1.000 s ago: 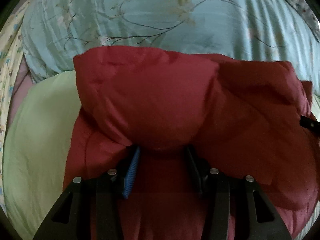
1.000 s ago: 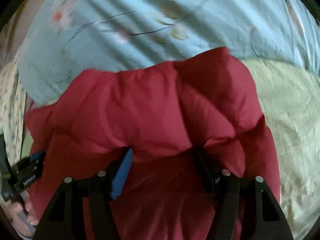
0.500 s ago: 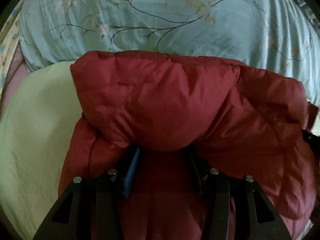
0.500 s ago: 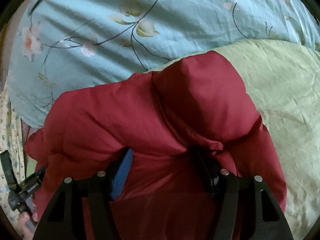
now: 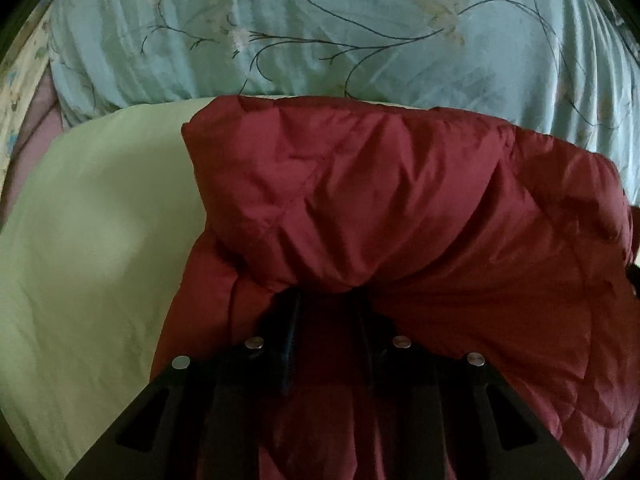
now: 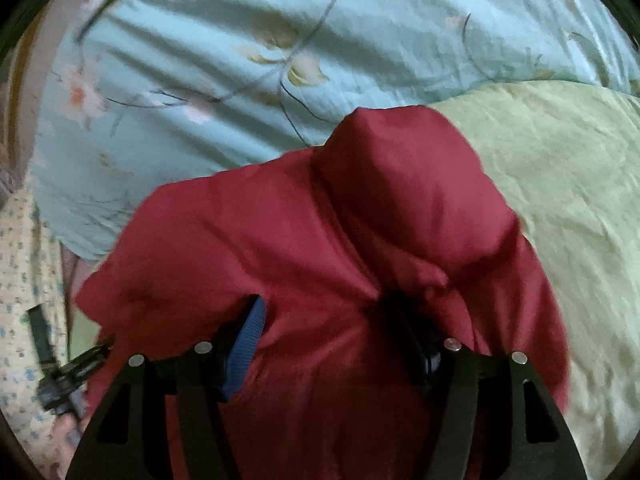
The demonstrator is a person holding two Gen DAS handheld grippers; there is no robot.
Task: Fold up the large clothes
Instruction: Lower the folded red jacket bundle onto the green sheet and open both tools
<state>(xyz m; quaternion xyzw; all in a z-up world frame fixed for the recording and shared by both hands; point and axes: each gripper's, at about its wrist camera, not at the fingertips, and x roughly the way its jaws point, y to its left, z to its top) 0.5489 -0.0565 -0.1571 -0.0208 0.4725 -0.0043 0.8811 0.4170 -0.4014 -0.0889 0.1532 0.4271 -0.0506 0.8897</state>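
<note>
A dark red padded jacket (image 5: 380, 200) lies bunched on a pale green sheet (image 5: 100, 240). A thick fold of it bulges over my left gripper (image 5: 328, 300) and hides the fingertips. The jaws are closing, with red fabric pinched between them. In the right wrist view the same jacket (image 6: 320, 232) is humped up in front of my right gripper (image 6: 332, 308). That gripper is shut on a wide wad of it, beside the blue pad (image 6: 246, 344). The left gripper (image 6: 68, 376) also shows at the lower left edge of that view.
A light blue floral quilt (image 5: 320, 32) is heaped just beyond the jacket and fills the top of both views (image 6: 240, 60). The green sheet (image 6: 560, 180) stretches away to the right. A yellow patterned cloth (image 6: 24, 280) lies at the far left.
The left jaws have drawn closer together on the fabric. In both views the jacket has shifted, so more green sheet and floral quilt show. The right grip looks the same.
</note>
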